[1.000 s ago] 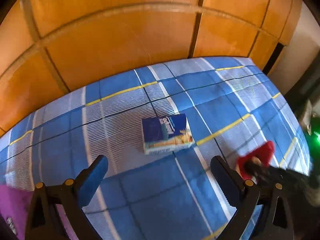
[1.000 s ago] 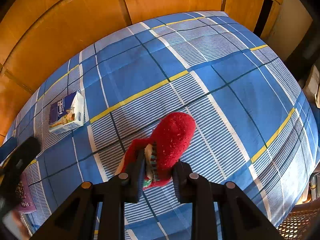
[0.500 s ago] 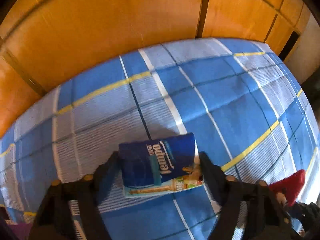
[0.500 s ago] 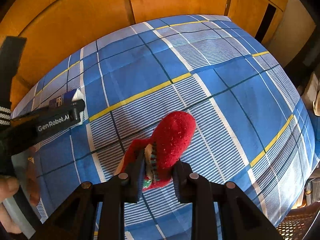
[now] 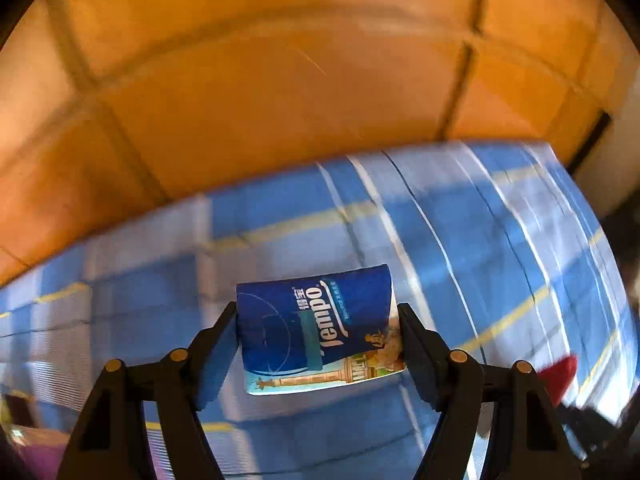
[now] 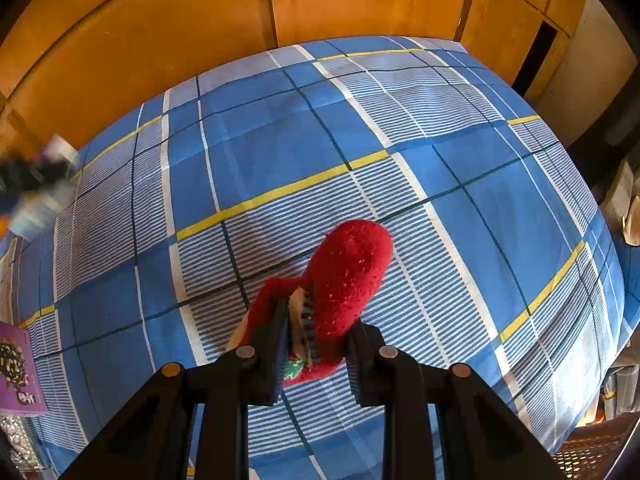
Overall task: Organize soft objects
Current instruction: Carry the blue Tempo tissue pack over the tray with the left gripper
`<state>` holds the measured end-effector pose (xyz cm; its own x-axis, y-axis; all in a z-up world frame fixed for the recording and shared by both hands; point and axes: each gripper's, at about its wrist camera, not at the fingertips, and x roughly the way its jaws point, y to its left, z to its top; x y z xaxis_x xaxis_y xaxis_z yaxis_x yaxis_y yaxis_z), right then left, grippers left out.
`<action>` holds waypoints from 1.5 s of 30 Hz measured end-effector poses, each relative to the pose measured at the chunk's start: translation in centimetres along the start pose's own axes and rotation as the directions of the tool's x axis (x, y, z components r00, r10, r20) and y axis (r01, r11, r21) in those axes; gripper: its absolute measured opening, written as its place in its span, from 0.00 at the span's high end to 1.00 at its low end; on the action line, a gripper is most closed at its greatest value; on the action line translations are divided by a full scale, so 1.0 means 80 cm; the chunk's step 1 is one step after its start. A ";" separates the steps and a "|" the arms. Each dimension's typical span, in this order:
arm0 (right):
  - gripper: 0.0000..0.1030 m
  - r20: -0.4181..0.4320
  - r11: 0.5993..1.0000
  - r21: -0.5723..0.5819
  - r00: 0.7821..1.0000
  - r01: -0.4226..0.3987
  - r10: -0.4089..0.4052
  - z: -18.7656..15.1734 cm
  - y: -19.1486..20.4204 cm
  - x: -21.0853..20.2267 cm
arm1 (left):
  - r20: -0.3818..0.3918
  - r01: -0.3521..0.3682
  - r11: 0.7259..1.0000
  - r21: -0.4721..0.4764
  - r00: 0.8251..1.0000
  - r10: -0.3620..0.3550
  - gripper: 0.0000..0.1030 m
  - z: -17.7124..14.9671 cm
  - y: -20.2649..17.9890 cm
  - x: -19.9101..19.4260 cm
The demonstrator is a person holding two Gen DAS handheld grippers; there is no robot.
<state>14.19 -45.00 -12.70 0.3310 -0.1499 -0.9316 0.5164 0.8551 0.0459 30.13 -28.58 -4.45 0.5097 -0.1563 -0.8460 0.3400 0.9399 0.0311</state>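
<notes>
Left claw pinching tissue pack, right claw pinching red plush

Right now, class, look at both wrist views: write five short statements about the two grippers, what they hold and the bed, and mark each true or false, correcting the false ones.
1. The left gripper is shut on a blue Tempo tissue pack. True.
2. The right gripper is open and empty. False: it is shut on a red strawberry-like plush toy.
3. The bedsheet is plain green. False: it is blue plaid with white and yellow lines.
4. Orange wooden panels stand behind the bed. True.
5. A purple packet lies at the bed's left edge. True.
</notes>
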 end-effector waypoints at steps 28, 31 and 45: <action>0.76 0.051 0.996 -0.078 0.998 0.049 -0.045 -0.006 0.013 -0.001 | 0.109 -0.279 0.821 -0.498 0.919 0.379 0.27 -0.097 0.421 -0.223; 0.76 0.071 0.989 -0.120 0.995 0.082 -0.074 -0.008 0.020 -0.002 | 0.092 -0.302 0.801 -0.517 0.910 0.403 0.27 -0.126 0.459 -0.232; 0.77 0.109 0.972 -0.182 0.986 0.147 -0.129 -0.012 0.032 -0.001 | 0.106 -0.316 0.766 -0.560 0.889 0.445 0.27 -0.339 0.535 -0.277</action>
<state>14.73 -42.30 -12.82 0.3459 -0.3123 -0.8848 0.4075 0.8994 -0.1582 11.92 23.32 1.16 0.6886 0.2467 -0.6819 -0.3430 0.9393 -0.0066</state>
